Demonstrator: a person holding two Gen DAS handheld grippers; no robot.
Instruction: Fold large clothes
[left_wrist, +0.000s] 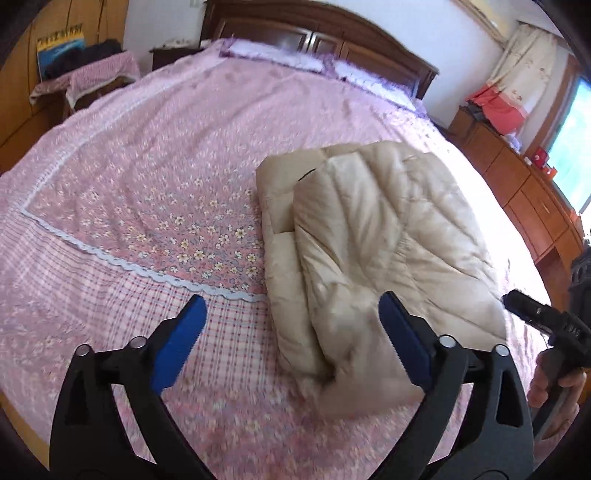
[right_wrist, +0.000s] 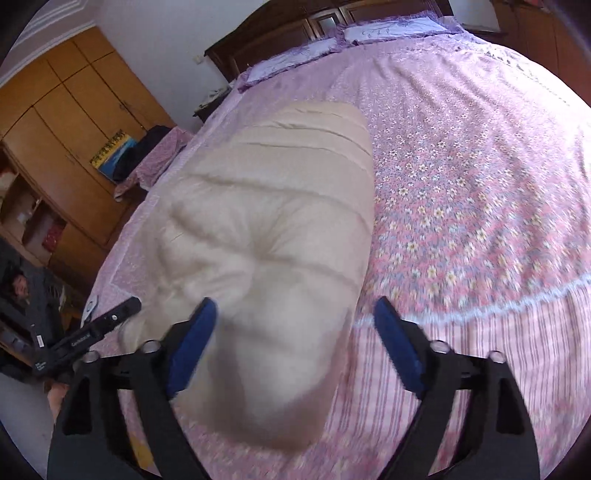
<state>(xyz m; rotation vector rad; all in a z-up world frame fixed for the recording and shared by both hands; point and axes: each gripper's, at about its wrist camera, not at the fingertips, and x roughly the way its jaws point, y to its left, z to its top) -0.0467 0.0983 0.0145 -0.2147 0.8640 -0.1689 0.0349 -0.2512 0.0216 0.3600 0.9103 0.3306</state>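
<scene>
Fingers spread and empty on left gripper (left_wrist: 291, 325) and right gripper (right_wrist: 293, 326), above folded beige padded coat (left_wrist: 369, 236) near bed (left_wrist: 110, 184) foot edge; folding seemingly finished, perhaps needing only a tidy-up or removal.

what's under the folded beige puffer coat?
The beige puffer coat lies directly on the pink floral bedspread. In the left wrist view its own folded layers show stacked at the left edge. Anything trapped between the layers or beneath the bundle is covered and cannot be seen.

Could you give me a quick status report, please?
Left gripper open, right gripper open, both empty. Beige puffer jacket folded on bed. Nothing in the way.
</scene>
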